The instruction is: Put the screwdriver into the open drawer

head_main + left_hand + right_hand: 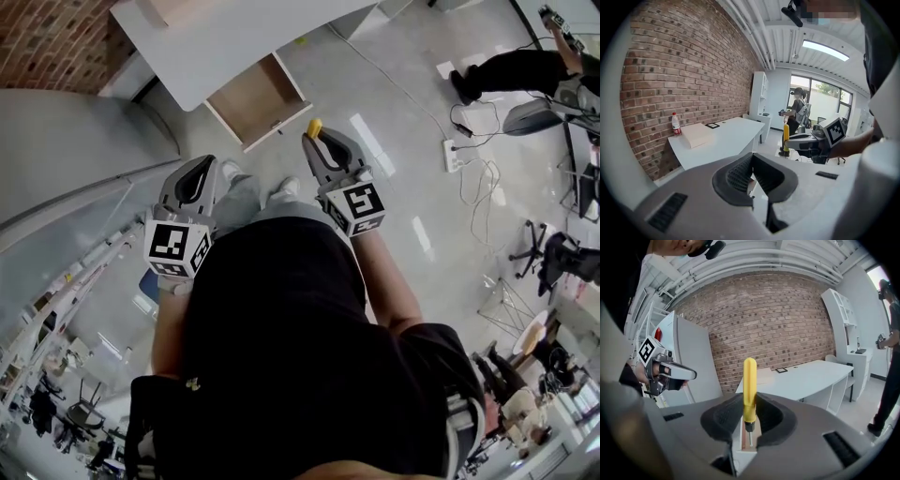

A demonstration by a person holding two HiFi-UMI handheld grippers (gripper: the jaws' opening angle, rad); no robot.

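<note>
A yellow-handled screwdriver (pixel 749 389) stands upright between the jaws of my right gripper (pixel 749 420), which is shut on it, the metal tip pointing down. In the head view the right gripper (pixel 322 150) hovers just short of the open wooden drawer (pixel 255 101) of the white desk (pixel 234 37), with the screwdriver handle (pixel 315 127) sticking out beyond the jaws. My left gripper (pixel 195 184) is lower left of the drawer, shut, with nothing in it. The left gripper view shows the shut left gripper (pixel 752 177) and, beyond it, the right gripper (pixel 806 140) with the screwdriver (pixel 785 137).
A flat box (pixel 696 135), a bottle (pixel 675 123) and a small tablet lie on the desk by the brick wall. A power strip (pixel 452 155) with cables is on the floor to the right. A person (pixel 799 112) stands farther back.
</note>
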